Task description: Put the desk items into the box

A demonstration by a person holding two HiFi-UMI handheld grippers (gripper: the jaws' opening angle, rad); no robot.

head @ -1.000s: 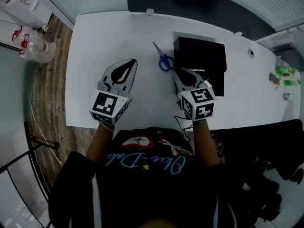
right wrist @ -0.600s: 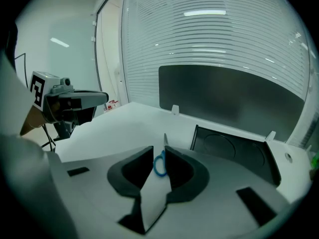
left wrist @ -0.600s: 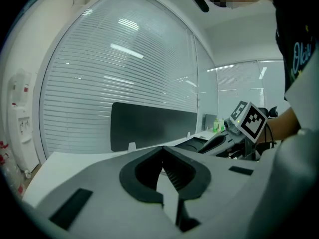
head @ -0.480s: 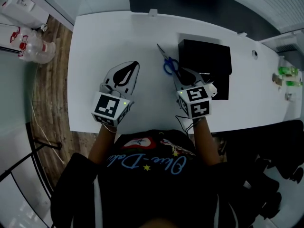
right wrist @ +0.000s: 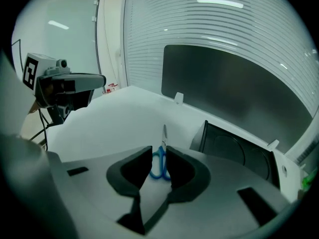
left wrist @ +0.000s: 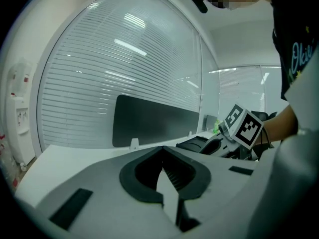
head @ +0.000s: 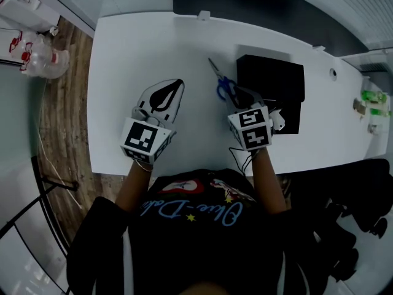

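1. The right gripper (head: 236, 92) is tipping down over the blue-handled scissors (head: 218, 78). They are lying flat on the white surface (head: 135, 54), just beside the left wall of the open black box (head: 270, 78). Its fingers (right wrist: 133, 169) have just been opening and are standing moderately apart. The handle loops are showing in the gap ahead of them, and nothing is being pinched.
2. To my eye that gap is looking tight for both loops. If it is lowered like this, one fingertip could be landing on a loop and skidding the scissors across the slick surface.
3. The scissors are thin and lying flat. The fingers may be scraping the surface and closing on nothing, or catching a single loop. In that case the blades could be swinging open or the pair pivoting as it is lifted.
4. The box wall is sitting close on the right. A finger on that side could be bumping it and shoving the box out of place.
5. The left gripper (head: 177, 83) is hovering over bare surface well to the left. Its fingers (left wrist: 144, 176) are pressed together on nothing, so nothing is bracing the scissors if they slide.
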